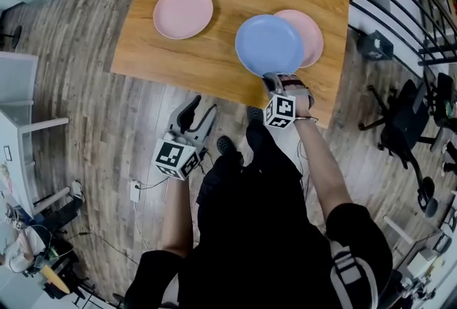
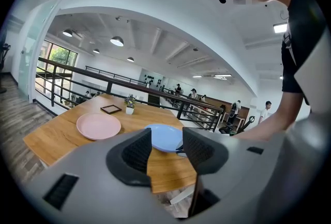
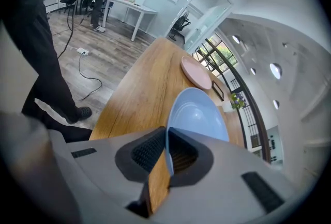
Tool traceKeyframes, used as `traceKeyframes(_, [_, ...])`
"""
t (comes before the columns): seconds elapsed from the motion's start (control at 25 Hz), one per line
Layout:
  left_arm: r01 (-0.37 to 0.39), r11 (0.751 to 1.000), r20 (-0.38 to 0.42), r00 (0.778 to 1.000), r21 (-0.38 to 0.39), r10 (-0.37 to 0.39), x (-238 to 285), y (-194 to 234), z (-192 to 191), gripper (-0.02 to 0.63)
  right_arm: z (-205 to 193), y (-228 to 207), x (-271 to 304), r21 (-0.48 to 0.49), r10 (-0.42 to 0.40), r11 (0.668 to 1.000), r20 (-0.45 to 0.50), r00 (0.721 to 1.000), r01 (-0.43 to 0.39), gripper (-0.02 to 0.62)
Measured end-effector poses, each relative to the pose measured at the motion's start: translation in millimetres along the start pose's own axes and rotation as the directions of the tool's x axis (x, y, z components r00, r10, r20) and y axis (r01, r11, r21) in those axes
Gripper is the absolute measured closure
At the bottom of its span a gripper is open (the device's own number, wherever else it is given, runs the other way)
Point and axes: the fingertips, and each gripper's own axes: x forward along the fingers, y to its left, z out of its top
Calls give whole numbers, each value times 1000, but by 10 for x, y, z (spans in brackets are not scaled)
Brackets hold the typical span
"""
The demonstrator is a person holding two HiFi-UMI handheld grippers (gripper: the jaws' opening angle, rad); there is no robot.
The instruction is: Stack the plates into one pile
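At table (image 1: 187, 51) edge, right gripper (image 1: 275, 78) pinches blue plate (image 1: 269, 43) rim; left gripper (image 1: 194, 112) hangs released.

The table (image 1: 214, 51) is smooth wood with a soft sheen; on it the blue plate (image 1: 269, 44) and the pink plate (image 1: 183, 12) toward its left look smooth and matt. Around the table the floor (image 1: 107, 129) is grey, grained planking. The left gripper (image 2: 165, 137) and right gripper (image 3: 166, 148) have matt grey plastic shells and black ribbed pads (image 2: 135, 153).
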Motion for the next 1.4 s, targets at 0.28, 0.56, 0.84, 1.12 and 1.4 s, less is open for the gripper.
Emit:
traceKeyframes(0.28, [-6, 1000, -5, 1000, 6, 6, 174, -19, 45, 402, -215, -51, 40, 27, 5, 1000, -14, 1000, -5, 563])
traceKeyframes(0.56, [10, 1000, -10, 1000, 14, -10, 386, -47, 96, 402, -390, -143, 79, 63, 3, 998, -29, 1000, -1, 563])
traceKeyframes(0.84, [17, 1000, -11, 1000, 17, -17, 591, -101, 138, 402, -711, -196, 85, 92, 10, 996, -62, 998, -4, 563])
traceKeyframes(1.12, [10, 1000, -19, 1000, 12, -9, 733, -87, 155, 402, -910, -194, 152, 106, 32, 994, -75, 997, -24, 563])
traceKeyframes(1.4, [0, 1000, -23, 1000, 13, 0, 839, -113, 151, 402, -1009, -260, 219, 120, 36, 992, -74, 997, -27, 561])
